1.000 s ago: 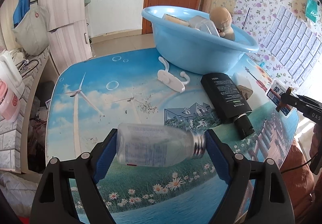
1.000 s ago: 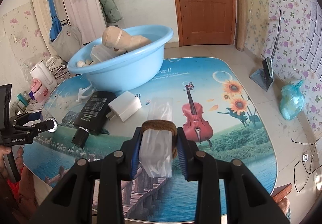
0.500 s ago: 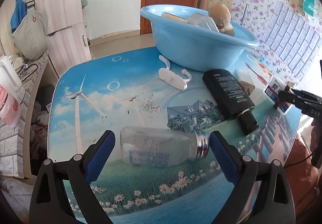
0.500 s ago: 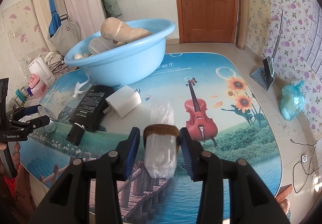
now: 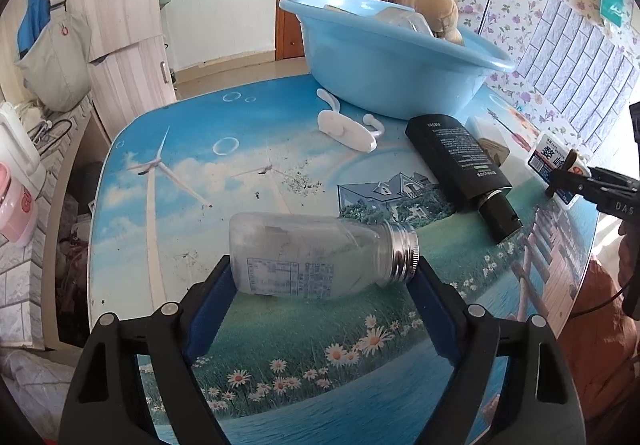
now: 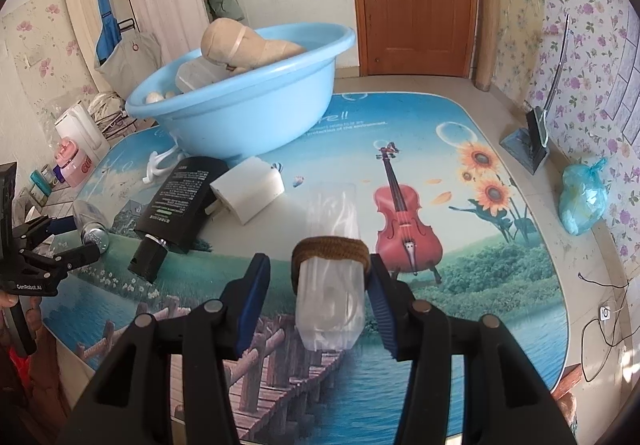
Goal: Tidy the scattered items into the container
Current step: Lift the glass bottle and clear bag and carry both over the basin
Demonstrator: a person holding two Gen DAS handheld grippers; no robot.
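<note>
The left gripper (image 5: 322, 277) has just closed in end to end on the clear bottle (image 5: 320, 257) lying on its side at the near left of the counter (image 5: 192, 149), pads on base and metal cap, a hold that keeps it from rolling. The right gripper (image 6: 318, 297) has just been opening, its jaws now apart around the band-wrapped plastic packet (image 6: 330, 309), likely resetting its hold. The blue basin (image 6: 248, 113) waits at the far side, already partly filled.
</note>
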